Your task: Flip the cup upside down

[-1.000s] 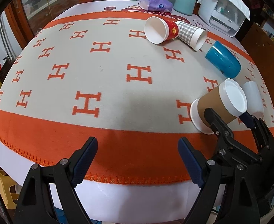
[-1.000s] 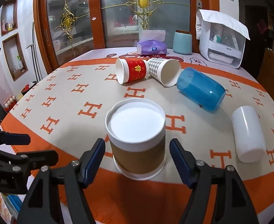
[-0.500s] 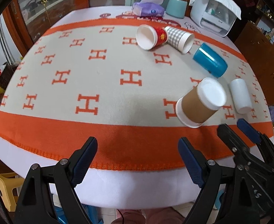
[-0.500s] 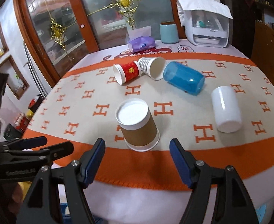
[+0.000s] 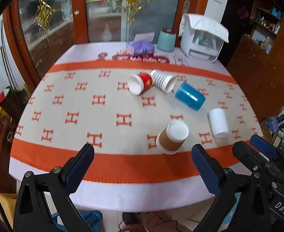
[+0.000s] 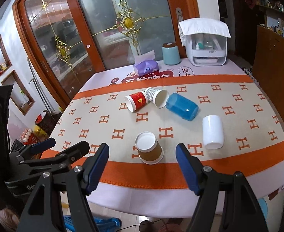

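A brown paper cup (image 5: 172, 138) (image 6: 149, 148) stands upside down, white base up, near the front orange band of the table cloth (image 5: 103, 112). My left gripper (image 5: 142, 164) is open and empty, held back off the table's front edge. My right gripper (image 6: 142, 164) is open and empty, also back from the edge, with the brown cup ahead between its fingers' line. The right gripper also shows at the lower right of the left wrist view (image 5: 258, 150).
Lying on their sides further back: a red cup (image 6: 136, 102), a checked cup (image 6: 155, 96), a blue cup (image 6: 181, 106) and a white cup (image 6: 212, 131). At the far edge are a purple tissue pack (image 6: 145, 67), a teal canister (image 6: 171, 53) and a white appliance (image 6: 206, 44).
Both grippers have pulled back and up away from the table. The brown cup, a second ago between the right gripper's open fingers, now stands alone, upside down.
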A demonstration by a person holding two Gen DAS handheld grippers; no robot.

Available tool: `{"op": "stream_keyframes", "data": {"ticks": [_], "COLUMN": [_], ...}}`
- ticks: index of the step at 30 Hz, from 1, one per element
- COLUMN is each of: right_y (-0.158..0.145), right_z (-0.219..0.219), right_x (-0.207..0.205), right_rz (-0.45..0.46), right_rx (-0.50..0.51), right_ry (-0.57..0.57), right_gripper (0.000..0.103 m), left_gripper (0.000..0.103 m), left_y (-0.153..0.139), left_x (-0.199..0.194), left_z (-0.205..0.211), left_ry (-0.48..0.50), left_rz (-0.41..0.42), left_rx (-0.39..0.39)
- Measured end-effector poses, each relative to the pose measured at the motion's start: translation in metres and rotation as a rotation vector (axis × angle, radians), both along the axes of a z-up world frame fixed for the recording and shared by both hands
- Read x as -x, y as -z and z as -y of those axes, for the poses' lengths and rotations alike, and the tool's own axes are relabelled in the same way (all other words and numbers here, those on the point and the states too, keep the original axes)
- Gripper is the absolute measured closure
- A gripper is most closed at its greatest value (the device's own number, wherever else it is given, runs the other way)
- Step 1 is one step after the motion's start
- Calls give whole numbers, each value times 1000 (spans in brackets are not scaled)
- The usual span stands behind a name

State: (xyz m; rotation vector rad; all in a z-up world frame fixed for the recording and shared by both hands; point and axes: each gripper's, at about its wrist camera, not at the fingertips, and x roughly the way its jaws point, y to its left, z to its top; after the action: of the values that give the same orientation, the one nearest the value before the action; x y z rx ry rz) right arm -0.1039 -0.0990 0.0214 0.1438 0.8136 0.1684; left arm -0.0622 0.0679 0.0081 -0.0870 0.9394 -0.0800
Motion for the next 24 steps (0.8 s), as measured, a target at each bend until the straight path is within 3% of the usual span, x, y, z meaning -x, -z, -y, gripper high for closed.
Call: {"op": "stream_keyframes", "data": {"ticks": [10,24], "right_y": [-13,-10], "right_z": [3,1], "right_x": [4,-3], "right_rz": [19,2], "right_rx": [38,59], "right_ry": [27,28], "right_gripper": [31,31], "left_gripper": [1,1], "left_y": [-23,-18], "left_x": [8,-2], "left_z": [13,17], "left_ry": [-33,-64], "left_rz": [53,46], "left_rx": [-33,-73]}}
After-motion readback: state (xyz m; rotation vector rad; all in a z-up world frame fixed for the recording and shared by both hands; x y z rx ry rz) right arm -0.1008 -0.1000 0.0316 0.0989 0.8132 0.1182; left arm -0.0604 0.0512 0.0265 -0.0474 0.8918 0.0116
